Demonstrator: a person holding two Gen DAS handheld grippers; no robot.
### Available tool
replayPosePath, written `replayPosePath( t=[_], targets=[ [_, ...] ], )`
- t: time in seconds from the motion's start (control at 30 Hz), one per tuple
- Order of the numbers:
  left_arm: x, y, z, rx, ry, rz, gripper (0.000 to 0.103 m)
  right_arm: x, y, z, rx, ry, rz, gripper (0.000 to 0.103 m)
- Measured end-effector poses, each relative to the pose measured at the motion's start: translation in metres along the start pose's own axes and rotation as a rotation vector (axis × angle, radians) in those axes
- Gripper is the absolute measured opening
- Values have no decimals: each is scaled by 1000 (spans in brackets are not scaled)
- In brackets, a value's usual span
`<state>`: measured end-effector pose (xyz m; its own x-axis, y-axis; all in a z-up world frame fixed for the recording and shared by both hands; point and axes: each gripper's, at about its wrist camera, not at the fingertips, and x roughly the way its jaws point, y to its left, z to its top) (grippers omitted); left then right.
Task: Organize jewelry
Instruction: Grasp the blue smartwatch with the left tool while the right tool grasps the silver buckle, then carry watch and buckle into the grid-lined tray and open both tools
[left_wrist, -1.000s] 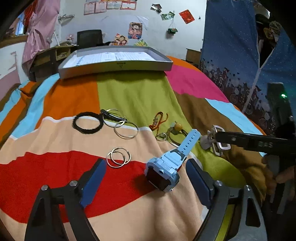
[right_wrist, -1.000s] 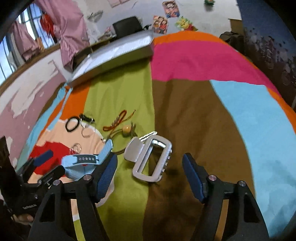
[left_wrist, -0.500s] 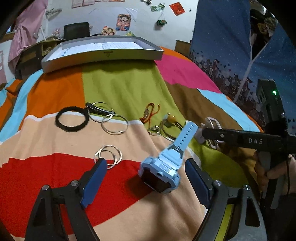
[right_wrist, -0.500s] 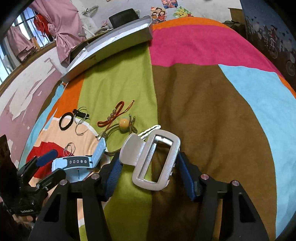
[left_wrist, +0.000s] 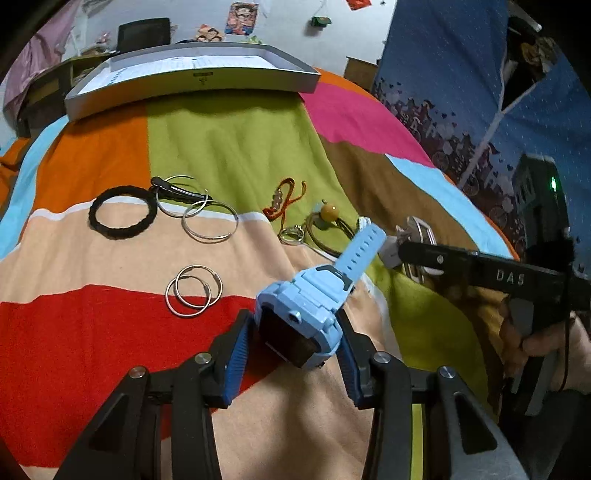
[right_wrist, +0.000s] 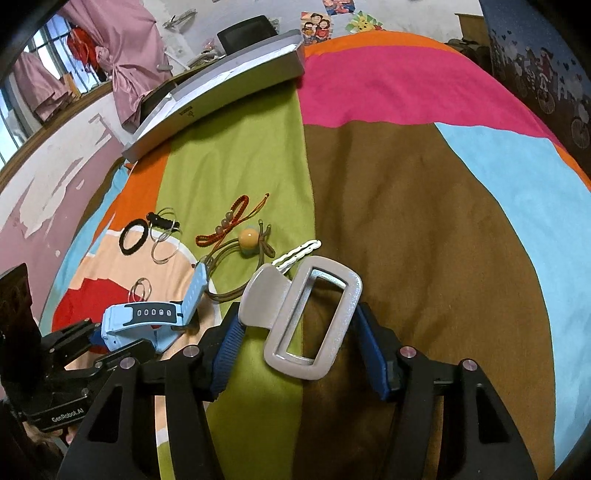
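My left gripper (left_wrist: 293, 343) is shut on the body of a light blue watch (left_wrist: 314, 299), whose strap points away over the colourful blanket. The watch also shows in the right wrist view (right_wrist: 147, 317). My right gripper (right_wrist: 301, 347) is shut on a large grey hair clip (right_wrist: 314, 317), which is partly seen in the left wrist view (left_wrist: 417, 236). Both items look low, close to the blanket.
On the blanket lie a black hair tie (left_wrist: 122, 218), silver hoops (left_wrist: 210, 221), a smaller hoop pair (left_wrist: 194, 290), a red beaded cord (left_wrist: 282, 201), an elastic with a yellow bead (left_wrist: 328, 214) and a white clip (right_wrist: 299, 254). A grey shallow box (left_wrist: 192, 77) stands at the far edge.
Both grippers have closed: the left onto the blue watch, the right onto the grey hair clip. Both have moved in closer to these items.
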<state>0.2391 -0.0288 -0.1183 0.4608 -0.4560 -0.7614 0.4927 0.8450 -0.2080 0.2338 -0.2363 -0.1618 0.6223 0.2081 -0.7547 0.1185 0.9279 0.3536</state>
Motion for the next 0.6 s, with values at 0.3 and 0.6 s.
replayPosePath(
  t=[0.3, 0.6],
  targets=[
    [-4, 11, 5, -173, 31, -45, 40, -2, -10, -1, 65, -11, 70, 54],
    [-9, 9, 7, -254, 57, 23, 17, -10, -2, 0, 62, -47, 96, 54]
  ],
)
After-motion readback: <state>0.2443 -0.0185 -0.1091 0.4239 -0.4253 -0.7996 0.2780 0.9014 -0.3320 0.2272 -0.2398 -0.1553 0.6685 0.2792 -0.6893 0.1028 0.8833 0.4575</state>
